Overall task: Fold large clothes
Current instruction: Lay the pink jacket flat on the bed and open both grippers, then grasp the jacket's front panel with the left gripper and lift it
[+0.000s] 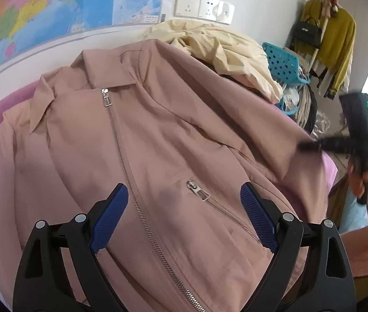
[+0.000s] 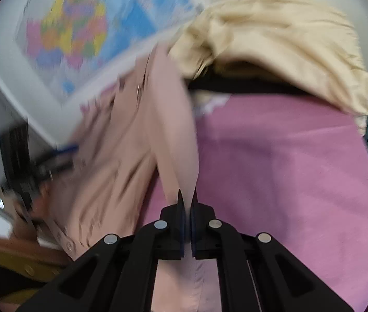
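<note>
A dusty-pink zip jacket (image 1: pixel 158 143) lies spread front-up on the pink bed sheet (image 2: pixel 287 169), collar toward the wall. My left gripper (image 1: pixel 184 189) hovers open over its lower front, blue pads on either side of the pocket zip, with nothing between them. In the right wrist view my right gripper (image 2: pixel 187 195) is shut on the jacket's sleeve (image 2: pixel 173 130), which runs up and away from the fingertips. The same right gripper (image 1: pixel 311 145) shows as a dark blur at the jacket's right edge in the left wrist view.
A crumpled cream garment (image 1: pixel 222 49) is heaped behind the jacket by the wall. A blue perforated basket (image 1: pixel 285 65) with clothes sits at the right. A map (image 1: pixel 54 13) and sockets (image 1: pixel 204 7) are on the wall. A coat rack holds a yellow sweater (image 1: pixel 337 44).
</note>
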